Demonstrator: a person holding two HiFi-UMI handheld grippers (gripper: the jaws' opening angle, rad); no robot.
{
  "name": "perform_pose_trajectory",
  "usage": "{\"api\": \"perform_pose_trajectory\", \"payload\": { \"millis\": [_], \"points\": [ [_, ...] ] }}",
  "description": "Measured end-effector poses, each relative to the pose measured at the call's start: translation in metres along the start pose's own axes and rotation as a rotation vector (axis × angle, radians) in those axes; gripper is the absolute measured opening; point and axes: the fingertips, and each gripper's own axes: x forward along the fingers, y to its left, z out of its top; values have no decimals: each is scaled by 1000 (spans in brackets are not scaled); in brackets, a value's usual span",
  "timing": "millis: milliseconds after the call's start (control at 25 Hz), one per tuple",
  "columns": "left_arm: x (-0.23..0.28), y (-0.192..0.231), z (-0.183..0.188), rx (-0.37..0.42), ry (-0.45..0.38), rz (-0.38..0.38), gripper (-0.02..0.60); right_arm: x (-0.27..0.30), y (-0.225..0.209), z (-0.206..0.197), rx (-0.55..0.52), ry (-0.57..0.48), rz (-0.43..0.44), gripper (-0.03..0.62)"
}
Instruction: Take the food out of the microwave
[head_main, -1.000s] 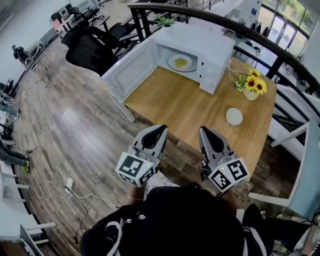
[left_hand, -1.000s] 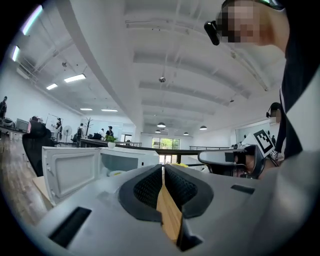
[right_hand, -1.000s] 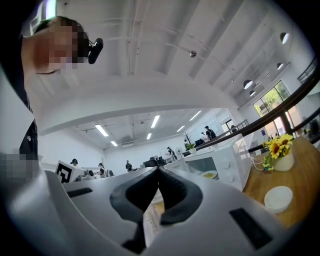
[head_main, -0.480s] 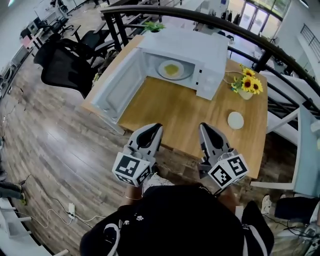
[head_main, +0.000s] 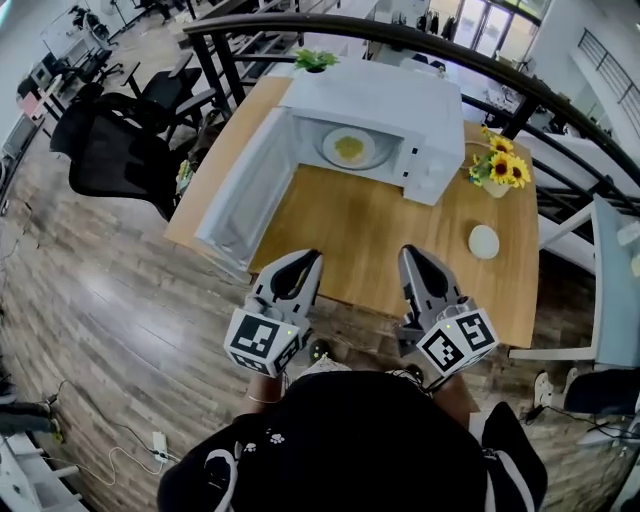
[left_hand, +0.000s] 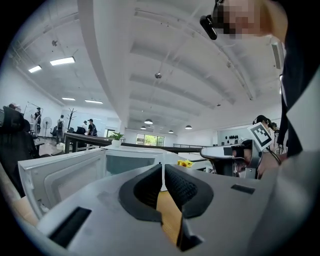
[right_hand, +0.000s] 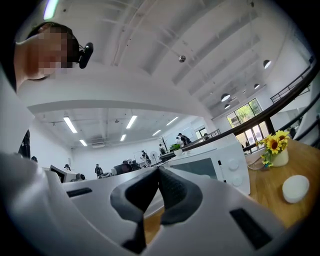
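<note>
The white microwave (head_main: 400, 100) stands at the far end of the wooden table (head_main: 380, 230), its door (head_main: 245, 195) swung wide open to the left. Inside it a plate (head_main: 374, 155) carries yellow food (head_main: 349, 147). My left gripper (head_main: 308, 258) and right gripper (head_main: 408, 254) hover side by side over the table's near edge, well short of the microwave, both shut with nothing between the jaws. The left gripper view has the shut gripper (left_hand: 162, 169) in front of the open door (left_hand: 65, 175). The right gripper view has the shut gripper (right_hand: 158, 172) below the microwave's front (right_hand: 210, 167).
A vase of sunflowers (head_main: 497, 168) stands right of the microwave, and a small white round dish (head_main: 484, 241) lies nearer on the right. Black office chairs (head_main: 110, 150) stand left of the table. A dark railing (head_main: 400, 40) curves behind it. A white chair (head_main: 560, 350) stands at the right.
The head view has swung, so the table and microwave now sit more squarely ahead. Both grippers keep the same shut pose near the table's front edge.
</note>
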Motion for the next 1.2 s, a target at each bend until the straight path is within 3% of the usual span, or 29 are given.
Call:
{"api": "perform_pose_trajectory", "payload": {
  "millis": [360, 760, 1200],
  "points": [
    [-3, 36, -3, 5, 28, -67, 26, 16, 10, -14, 18, -13, -90, 2],
    [34, 47, -7, -23, 16, -115, 26, 15, -17, -14, 26, -12, -197, 2],
    [79, 90, 2, -10, 45, -33, 26, 81, -50, 5, 56, -41, -120, 2]
  ]
}}
